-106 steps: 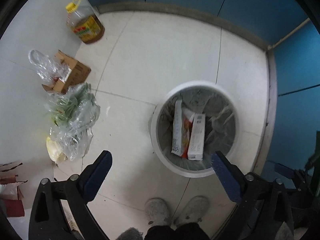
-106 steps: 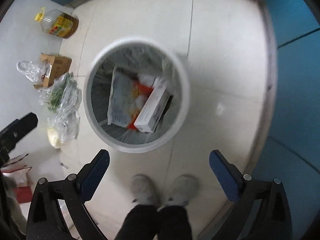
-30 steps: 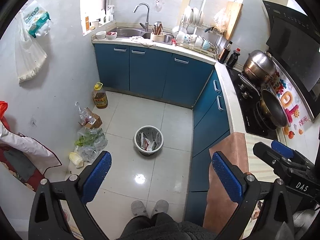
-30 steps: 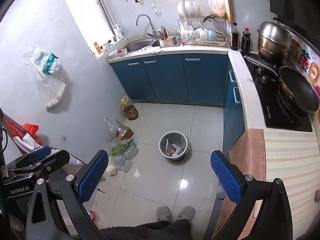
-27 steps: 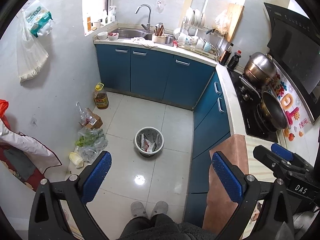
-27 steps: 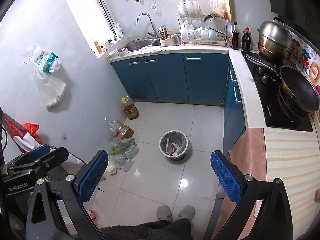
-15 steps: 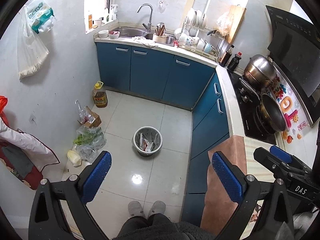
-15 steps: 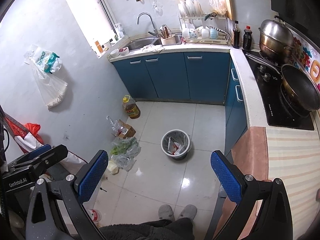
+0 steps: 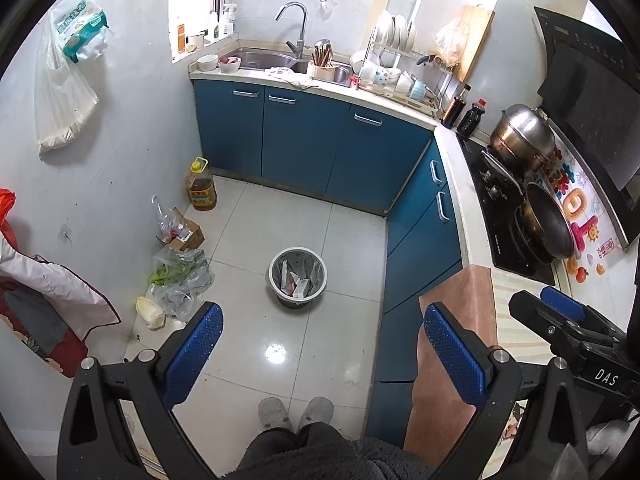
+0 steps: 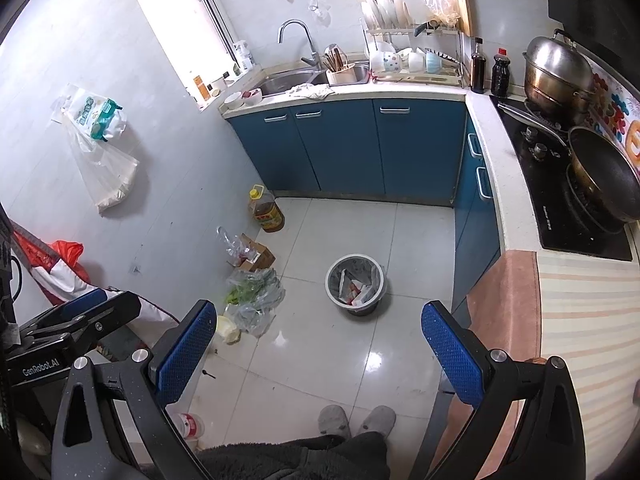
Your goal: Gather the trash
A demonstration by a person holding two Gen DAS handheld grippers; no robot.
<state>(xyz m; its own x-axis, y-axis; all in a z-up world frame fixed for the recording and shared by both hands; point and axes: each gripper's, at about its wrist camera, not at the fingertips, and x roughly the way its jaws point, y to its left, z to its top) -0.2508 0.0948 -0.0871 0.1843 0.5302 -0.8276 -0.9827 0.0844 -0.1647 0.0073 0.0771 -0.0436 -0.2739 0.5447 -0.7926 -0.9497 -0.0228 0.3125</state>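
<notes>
The bin [image 9: 297, 277] stands on the floor tiles in the middle of the kitchen, with cartons [image 9: 298, 285] lying inside it. Left of it, along the wall, sit clear bags [image 9: 182, 280], a cardboard box [image 9: 185, 234] and an oil bottle [image 9: 201, 186]. Blue cabinets [image 9: 308, 140] run behind and to the right, under a sink [image 9: 256, 60] and a stove [image 9: 516, 216] with a pan [image 9: 546, 226]. The left gripper [image 9: 318, 354] and the right gripper [image 10: 318, 354] both hang high above the floor, fingers wide apart, holding nothing. Grey slippers [image 9: 295, 412] show below.
</notes>
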